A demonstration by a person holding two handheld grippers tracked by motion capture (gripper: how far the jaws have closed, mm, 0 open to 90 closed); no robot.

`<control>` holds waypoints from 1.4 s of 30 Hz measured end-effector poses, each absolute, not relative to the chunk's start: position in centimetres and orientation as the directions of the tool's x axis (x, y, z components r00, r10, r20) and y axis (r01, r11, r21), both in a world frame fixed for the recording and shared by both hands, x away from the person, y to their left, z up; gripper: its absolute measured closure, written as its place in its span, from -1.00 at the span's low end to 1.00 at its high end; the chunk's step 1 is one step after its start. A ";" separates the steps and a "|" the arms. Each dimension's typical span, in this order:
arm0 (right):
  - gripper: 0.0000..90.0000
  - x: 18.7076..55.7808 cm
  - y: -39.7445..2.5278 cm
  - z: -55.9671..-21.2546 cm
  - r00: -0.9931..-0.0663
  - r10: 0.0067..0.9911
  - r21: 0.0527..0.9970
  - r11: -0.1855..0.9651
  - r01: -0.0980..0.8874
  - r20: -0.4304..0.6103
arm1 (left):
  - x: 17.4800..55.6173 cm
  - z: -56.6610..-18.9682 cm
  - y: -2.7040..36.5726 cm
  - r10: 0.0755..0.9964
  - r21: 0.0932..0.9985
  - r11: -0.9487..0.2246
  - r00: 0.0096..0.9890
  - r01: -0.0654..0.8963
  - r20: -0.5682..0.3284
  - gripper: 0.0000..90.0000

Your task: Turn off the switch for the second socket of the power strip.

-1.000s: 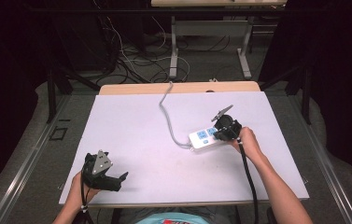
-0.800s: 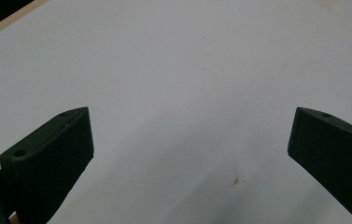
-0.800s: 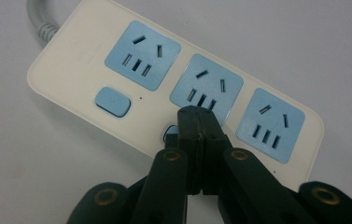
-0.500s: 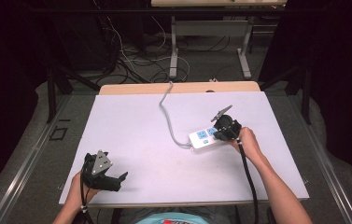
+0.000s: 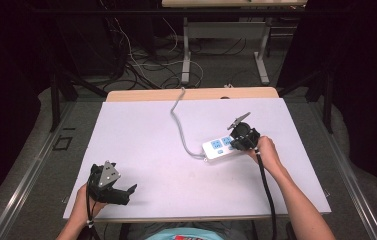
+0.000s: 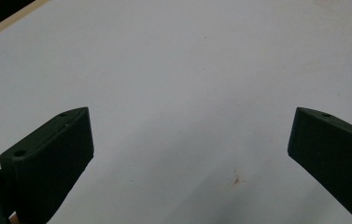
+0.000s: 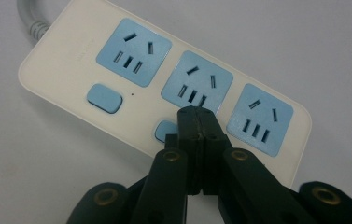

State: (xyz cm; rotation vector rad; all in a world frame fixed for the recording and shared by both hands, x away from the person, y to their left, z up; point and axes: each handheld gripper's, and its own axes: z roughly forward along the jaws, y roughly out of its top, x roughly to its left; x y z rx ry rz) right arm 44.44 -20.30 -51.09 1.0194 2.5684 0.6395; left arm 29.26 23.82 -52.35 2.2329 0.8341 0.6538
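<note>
Both claws are matte black. The left claw (image 5: pixel 110 187) carries a grey three-cornered plate with small dark dots on top, and a thin black cable runs back from it along the forearm. In the left gripper view its two jaws are thick, wedge-shaped blocks with ribbed inner faces and a small round hole near each tip. The right claw (image 5: pixel 244 138) also bears a grey plate, with a thicker black cable trailing from it. In the right gripper view its flat link arms show brass-coloured rivets. A light blue garment shows between the forearms; both forearms are bare of sleeves.
</note>
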 end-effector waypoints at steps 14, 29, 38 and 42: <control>1.00 44.5 -20.3 -51.2 -0.701 0.706 0.525 0.637 0.565 -0.101 | 29.2 -52.4 23.8 0.712 0.724 -0.573 0.670 0.383 0.210 -1.00; 0.55 43.9 -20.7 -50.4 -0.709 0.700 0.561 0.623 0.545 -0.088 | 29.3 -52.4 23.8 0.713 0.727 -0.573 0.668 0.379 0.213 -1.00; -0.13 43.4 -21.4 -49.8 -0.706 0.707 0.588 0.590 0.553 -0.046 | 29.3 -52.4 23.8 0.710 0.722 -0.577 0.670 0.381 0.214 -1.00; -0.48 43.2 -21.8 -49.6 -0.708 0.706 0.594 0.578 0.560 -0.020 | 29.3 -52.4 23.9 0.711 0.722 -0.577 0.670 0.381 0.214 -1.00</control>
